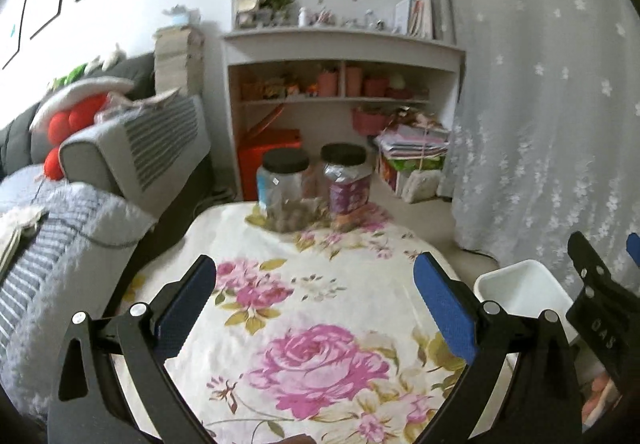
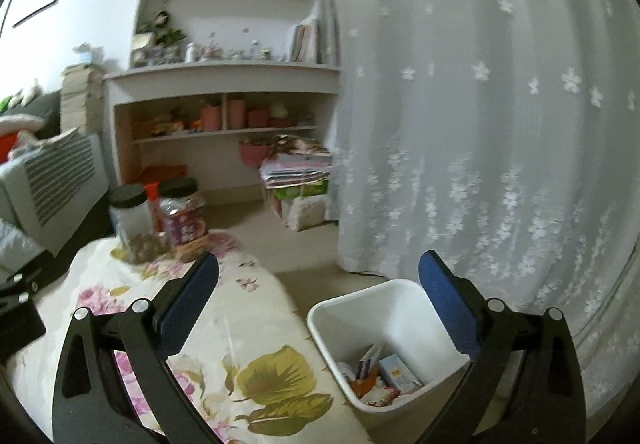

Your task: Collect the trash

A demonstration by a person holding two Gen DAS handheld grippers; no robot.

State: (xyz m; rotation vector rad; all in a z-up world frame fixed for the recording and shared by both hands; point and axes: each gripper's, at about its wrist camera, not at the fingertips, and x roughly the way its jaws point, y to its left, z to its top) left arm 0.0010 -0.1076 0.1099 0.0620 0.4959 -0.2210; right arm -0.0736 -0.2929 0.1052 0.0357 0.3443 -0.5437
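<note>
A white trash bin (image 2: pixel 384 308) stands on the floor right of the table; it also shows in the left wrist view (image 1: pixel 524 288). Inside lie several wrappers and a small carton (image 2: pixel 384 376). My right gripper (image 2: pixel 320 284) is open and empty, held above the table's right edge and the bin. My left gripper (image 1: pixel 316 280) is open and empty above the floral tablecloth (image 1: pixel 304 308). The right gripper's black body (image 1: pixel 596 296) shows at the right edge of the left wrist view.
Two black-lidded jars (image 1: pixel 316 180) and a pile of nuts (image 1: pixel 296 218) sit at the table's far end. A grey sofa (image 1: pixel 100 180) flanks the left. A white bookshelf (image 1: pixel 340 56), stacked papers (image 1: pixel 412 148) and a lace curtain (image 2: pixel 500 124) stand beyond.
</note>
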